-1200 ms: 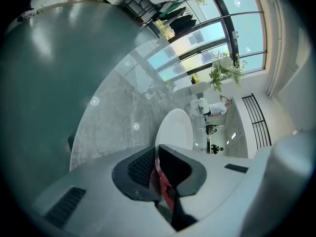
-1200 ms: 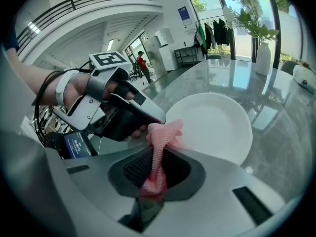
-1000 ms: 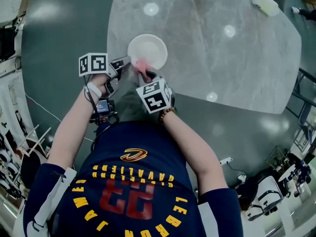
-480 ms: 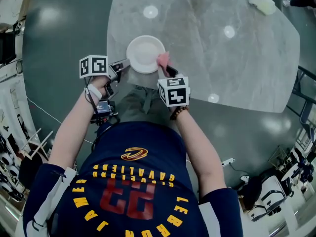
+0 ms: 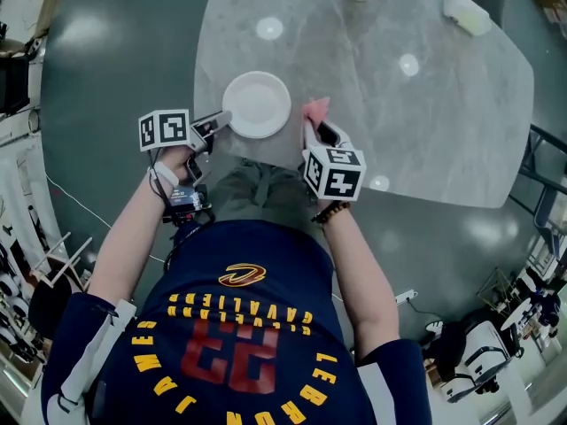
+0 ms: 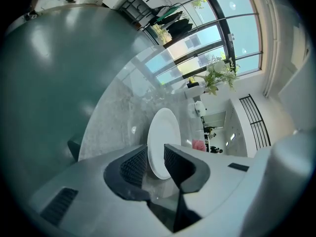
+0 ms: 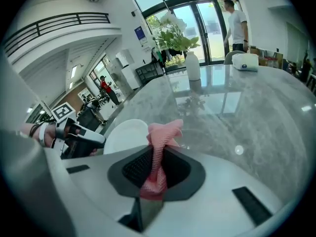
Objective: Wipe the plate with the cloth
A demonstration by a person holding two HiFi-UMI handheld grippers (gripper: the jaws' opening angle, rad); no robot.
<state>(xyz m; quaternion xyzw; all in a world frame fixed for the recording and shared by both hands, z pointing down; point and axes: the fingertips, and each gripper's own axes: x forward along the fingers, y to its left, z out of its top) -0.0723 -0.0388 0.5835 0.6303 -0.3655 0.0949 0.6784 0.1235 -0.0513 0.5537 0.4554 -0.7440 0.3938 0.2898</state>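
Plate (image 5: 256, 104) lies flat on the grey marble surface (image 5: 425, 122), near the edge closest to the person, and it looks white and clean as far as the views show. The left gripper (image 6: 154, 152) is at the near rim of the plate, with the rim between its two jaws; the jaws are opening, and the pads seem no longer to press on the rim, so I judge the plate as released. The right gripper (image 7: 158, 154) is clenched on the pink cloth (image 7: 165, 132), which stands up from between the jaws as a twisted bunch. In the head view the cloth is beside the plate, to its right and not over it, and I cannot tell whether it hangs above the surface or touches it. So no wiping is happening now: the cloth is off the plate and the holding gripper is letting go. In my judgement this is the end of one wiping pass, perhaps of the whole task. If more wiping is wanted, the next move calls for the left gripper to close again on the rim, so the plate does not slide, and for the right gripper to bring the cloth back down onto the plate. If not, the cloth needs only to be laid on the surface beside the plate.
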